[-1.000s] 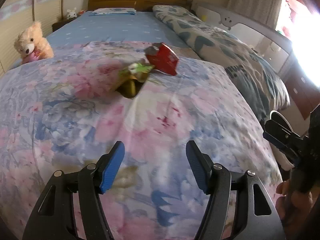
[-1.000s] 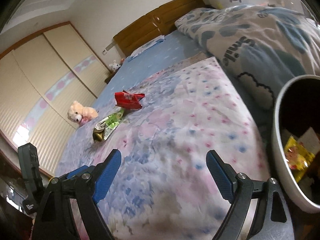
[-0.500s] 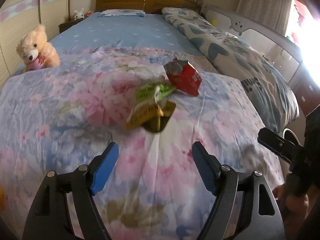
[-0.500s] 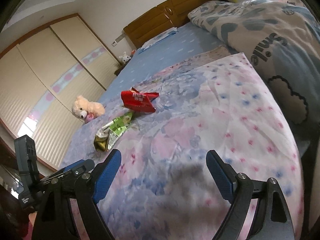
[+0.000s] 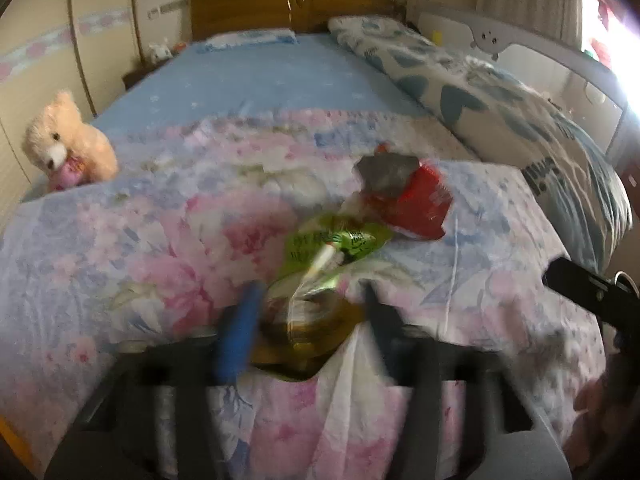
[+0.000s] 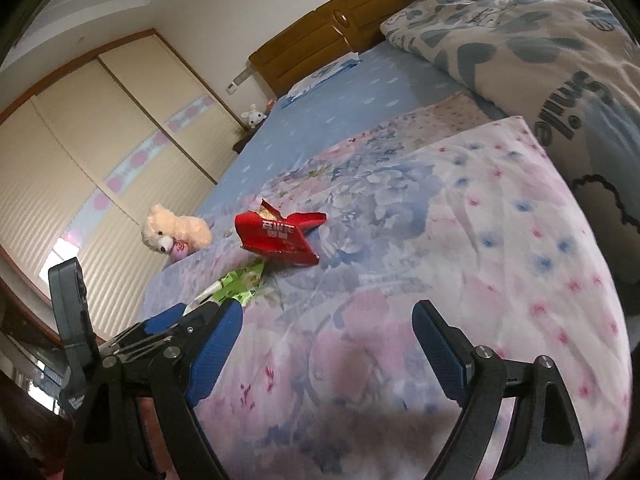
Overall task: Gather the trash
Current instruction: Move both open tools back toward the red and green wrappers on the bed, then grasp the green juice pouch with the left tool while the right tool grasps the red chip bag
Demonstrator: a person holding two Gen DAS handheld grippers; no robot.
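1. Left gripper (image 5: 308,316) has just been closing, jaws now narrow around the near end of the green wrapper (image 5: 332,248), low and central on the floral quilt (image 5: 120,240). Blur hides whether the pads bite yet.
2. Right gripper (image 6: 326,340) hangs wide and empty.
3. Red wrapper (image 6: 280,238) lies at about one o'clock from the green one, touching it.
4. Risk: quilt fabric bunches at the jaws, so cloth could be pinched along.
5. Risk: slick foil may slip out, or drag the red wrapper.
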